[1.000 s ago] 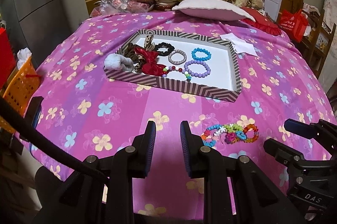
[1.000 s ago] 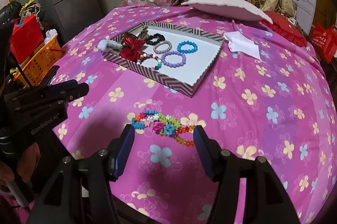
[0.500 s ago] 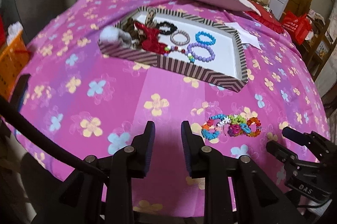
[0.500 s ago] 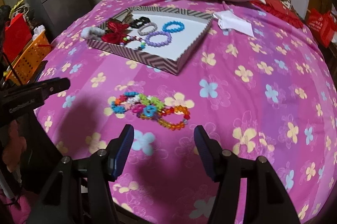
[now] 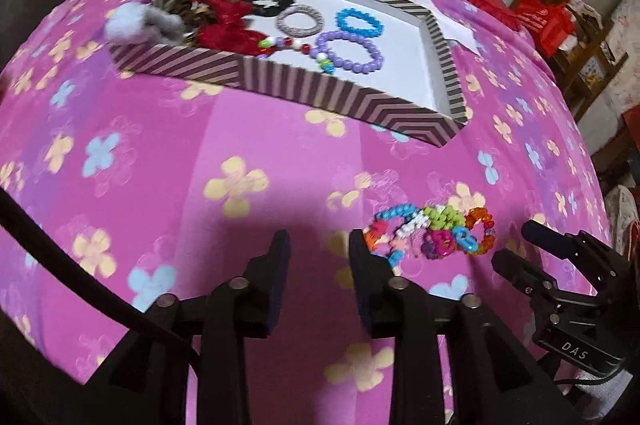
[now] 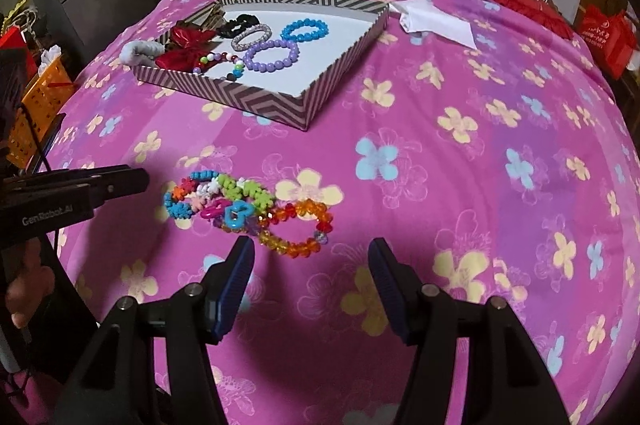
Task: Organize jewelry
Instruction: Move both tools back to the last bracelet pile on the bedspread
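Since the earlier frames, closer and lower over the pink flowered bed (image 6: 460, 165), both views tipped further down, the heap of bright bracelets now larger and nearer to the tips. On the left, left tool (image 5: 319, 245) hanging above bare bedspread with jaws opening and nothing between them, its right pad just beside the blue end of the bracelet pile (image 5: 434, 235). In the middle of the bed, near both tools and well apart from the striped tray (image 6: 260, 105), the same pile (image 6: 244, 209): several bead loops tangled, lying flat, long axis running roughly left to right, blue and green pieces at the left end, orange bracelet (image 6: 298, 229) trailing out at the right end toward the right tool (image 6: 310, 265). Right tool moderately open and empty, its tips framing the near edge of that orange loop. Probably the reaching step, before any grasp. To do it well: better to take one loop only, at a free part away from the tangle, pads across the strand and not along it; then a slow lift, watching for neighbours hooked on. Further back, purple bracelet (image 6: 272, 55) and others already lying flat in the tray.
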`<state>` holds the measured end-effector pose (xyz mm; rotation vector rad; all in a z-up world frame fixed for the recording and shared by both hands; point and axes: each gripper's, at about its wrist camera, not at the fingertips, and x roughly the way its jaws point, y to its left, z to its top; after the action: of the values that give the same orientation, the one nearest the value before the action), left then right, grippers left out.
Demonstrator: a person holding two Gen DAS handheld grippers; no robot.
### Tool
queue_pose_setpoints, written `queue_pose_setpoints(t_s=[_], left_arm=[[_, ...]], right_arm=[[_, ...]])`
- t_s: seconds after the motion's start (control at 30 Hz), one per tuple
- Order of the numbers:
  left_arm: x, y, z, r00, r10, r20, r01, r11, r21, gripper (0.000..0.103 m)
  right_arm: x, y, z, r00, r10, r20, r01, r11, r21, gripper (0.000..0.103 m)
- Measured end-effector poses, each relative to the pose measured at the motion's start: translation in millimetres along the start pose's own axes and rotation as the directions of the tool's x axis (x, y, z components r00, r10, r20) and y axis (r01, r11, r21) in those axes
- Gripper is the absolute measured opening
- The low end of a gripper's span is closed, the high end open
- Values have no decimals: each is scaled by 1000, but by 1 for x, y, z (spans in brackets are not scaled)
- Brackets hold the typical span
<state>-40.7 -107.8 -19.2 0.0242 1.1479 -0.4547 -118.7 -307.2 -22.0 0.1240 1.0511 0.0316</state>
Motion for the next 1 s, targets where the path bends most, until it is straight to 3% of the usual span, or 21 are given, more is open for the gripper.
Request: queue_pose_setpoints(t_s=[0.13, 0.33, 0.53, 0.77, 1.0], left_arm=[[5, -7, 4, 999, -49, -9, 49, 998, 48, 57], [18, -16, 4, 998, -35, -44, 40, 992, 117, 58], [23, -20, 6, 999, -3, -41, 9, 990, 144, 57], [23, -8, 13, 999, 21, -39, -16, 993, 114, 57], [27, -23, 9, 998, 66, -20, -61, 980, 190, 57]], right_arm=[[3, -3, 2, 1000, 2, -2, -2, 1000, 3, 62], [8, -5, 5, 1000, 10, 0, -10, 1000, 1, 62], [18, -3, 10, 1000, -17, -19, 16, 999, -39, 62], [23, -9, 13, 998, -50, -27, 48, 997, -66, 52], [30, 4, 16, 997, -71, -20, 68, 987, -149, 46]])
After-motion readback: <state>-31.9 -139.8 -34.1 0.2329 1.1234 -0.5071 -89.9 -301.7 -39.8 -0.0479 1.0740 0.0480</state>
